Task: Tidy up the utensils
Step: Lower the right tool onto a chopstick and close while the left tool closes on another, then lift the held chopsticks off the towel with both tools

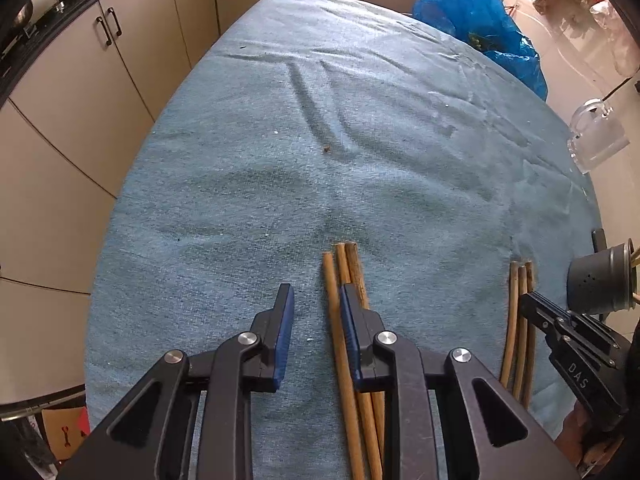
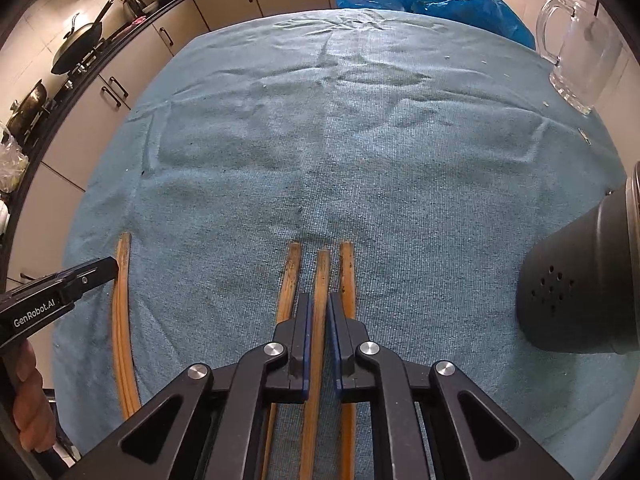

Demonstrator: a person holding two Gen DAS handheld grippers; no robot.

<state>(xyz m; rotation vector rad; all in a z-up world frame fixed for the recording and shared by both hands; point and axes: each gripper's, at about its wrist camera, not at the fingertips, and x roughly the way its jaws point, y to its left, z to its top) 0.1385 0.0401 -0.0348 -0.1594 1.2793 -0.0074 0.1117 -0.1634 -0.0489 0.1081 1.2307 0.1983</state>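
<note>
Both my wrist cameras are looking steeply down, close over the cloth-covered desk [image 1: 240, 184], sharing its chopsticks [image 2: 320, 280] and far cabinets [image 1: 80, 92].

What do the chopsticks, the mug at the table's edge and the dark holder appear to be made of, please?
The chopsticks look like bamboo or wood: tan, matt, with dark stains near the ends. The mug looks like clear glass, thick-walled and see-through with a glossy handle. The dark holder is matt grey-black with small drain holes; whether plastic or coated metal, the look leaves open.
</note>
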